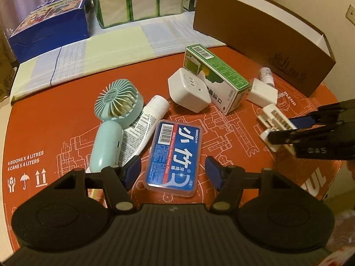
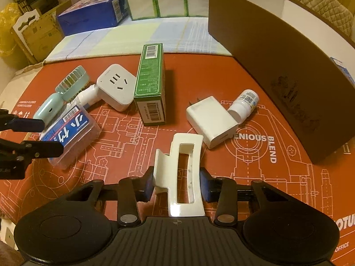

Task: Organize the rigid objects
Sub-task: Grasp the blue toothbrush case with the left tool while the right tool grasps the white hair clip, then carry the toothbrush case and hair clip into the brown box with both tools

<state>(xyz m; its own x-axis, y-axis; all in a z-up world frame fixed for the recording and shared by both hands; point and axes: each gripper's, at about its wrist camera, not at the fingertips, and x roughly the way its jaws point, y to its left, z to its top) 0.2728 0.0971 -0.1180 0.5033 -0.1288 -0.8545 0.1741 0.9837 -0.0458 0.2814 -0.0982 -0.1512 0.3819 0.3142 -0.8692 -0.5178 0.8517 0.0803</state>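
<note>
the right gripper (image 2: 176, 182) clamps a white hair claw clip (image 2: 185, 175) lying on the orange printed cardboard (image 2: 255, 177), near the brown box (image 2: 277, 66); the left gripper (image 1: 173, 170) hangs open, its pads either side of the blue dental floss pick case (image 1: 175, 155) without touching it

On the orange printed cardboard (image 1: 66, 119): one mint handheld fan (image 1: 111, 119), one white tube (image 1: 142, 126), one blue dental floss case (image 1: 175, 155), one green carton (image 1: 217, 77), one white hair claw clip (image 2: 184, 173), one small white bottle (image 2: 245, 104), and two white electrical blocks, a socket cube (image 1: 188, 90) and a wall charger (image 2: 210, 119). Further back stand one blue box (image 1: 51, 28), one open brown box (image 1: 261, 35), and three green-wrapped packs (image 1: 137, 0) side by side
</note>
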